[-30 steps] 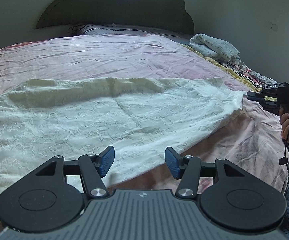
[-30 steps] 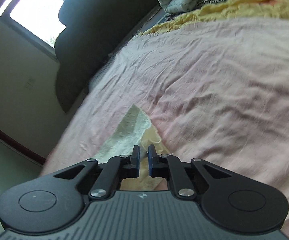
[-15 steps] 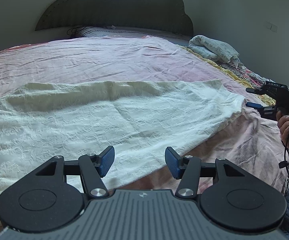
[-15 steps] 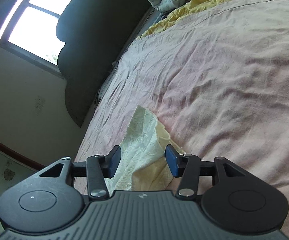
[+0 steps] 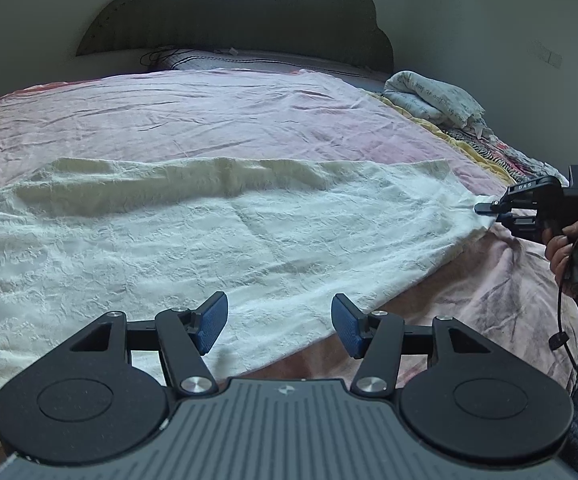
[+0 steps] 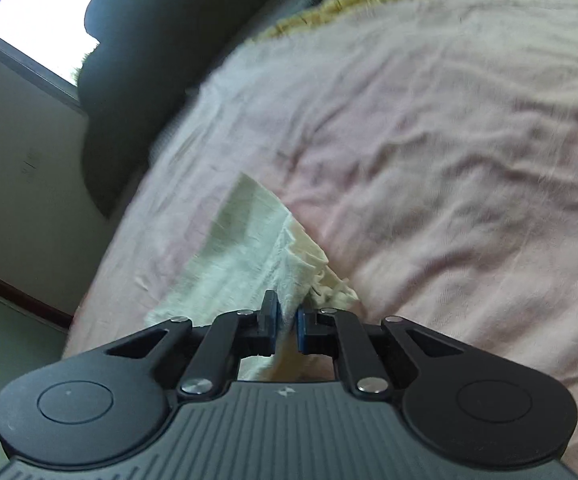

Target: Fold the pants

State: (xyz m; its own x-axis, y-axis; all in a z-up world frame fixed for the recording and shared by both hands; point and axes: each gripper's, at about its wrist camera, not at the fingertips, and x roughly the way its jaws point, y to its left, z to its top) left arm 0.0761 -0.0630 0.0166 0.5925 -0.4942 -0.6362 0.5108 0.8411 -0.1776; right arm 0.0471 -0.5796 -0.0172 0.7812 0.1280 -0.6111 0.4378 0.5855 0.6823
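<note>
Cream pants spread across the pink bedsheet, one corner pinched.

The pants (image 5: 217, 240) run off the left edge of the left wrist view; the right wrist view is blurred. The left gripper (image 5: 279, 326) hovers low, fingers wide apart, over the near hem. At far right, the right gripper (image 6: 287, 326) clamps the pants' gathered corner.

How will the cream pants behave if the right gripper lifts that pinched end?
Likely floppy: the pants lie flat and crinkled on the pink sheet, bunching where the right gripper pinches them. Probably light, thin fabric. The unheld length would likely sag and drag; the left gripper is open, holding nothing.
</note>
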